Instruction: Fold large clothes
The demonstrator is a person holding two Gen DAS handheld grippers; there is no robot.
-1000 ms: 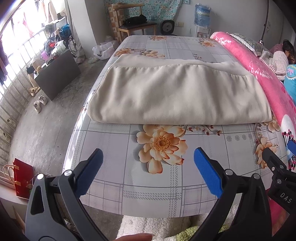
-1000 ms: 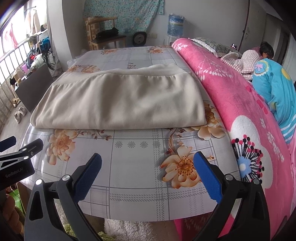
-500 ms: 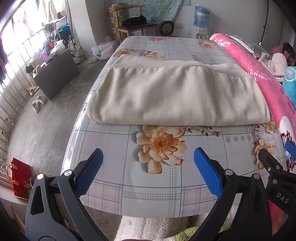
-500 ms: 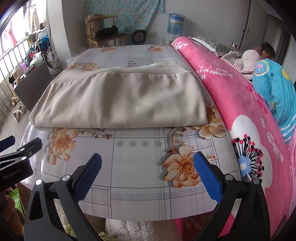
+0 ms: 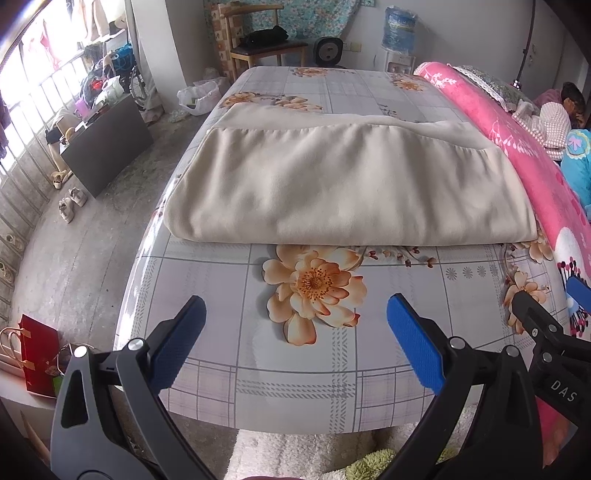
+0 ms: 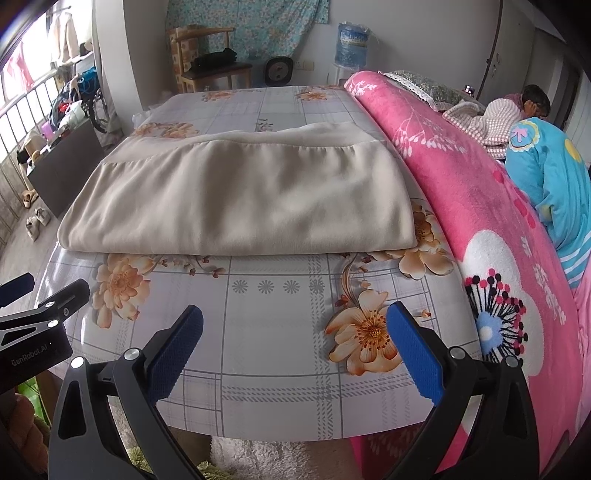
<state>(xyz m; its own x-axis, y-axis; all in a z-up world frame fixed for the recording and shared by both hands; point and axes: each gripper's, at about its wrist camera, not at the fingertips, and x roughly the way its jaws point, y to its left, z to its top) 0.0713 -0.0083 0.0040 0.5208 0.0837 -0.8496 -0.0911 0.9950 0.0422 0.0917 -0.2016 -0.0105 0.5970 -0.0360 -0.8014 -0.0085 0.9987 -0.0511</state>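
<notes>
A large beige garment (image 5: pixel 343 184) (image 6: pixel 240 199) lies folded flat as a wide rectangle on the floral grey table cover (image 5: pixel 295 365) (image 6: pixel 280 347). Its folded edge faces me. My left gripper (image 5: pixel 295 325) is open over the table's front part, well short of the garment, with nothing between its blue pads. My right gripper (image 6: pixel 295 332) is likewise open and empty, near the front right of the table. Each gripper shows at the other view's edge.
A pink flowered blanket (image 6: pixel 480 206) runs along the table's right side, with a person (image 6: pixel 532 103) lying beyond it. A chair (image 5: pixel 258 40), water bottle (image 5: pixel 400 26) and dark cabinet (image 5: pixel 107 147) stand left and behind. A red bag (image 5: pixel 37 358) sits at near left.
Both grippers have drifted slightly back and up from the table; the garment lies still and both stay open.
</notes>
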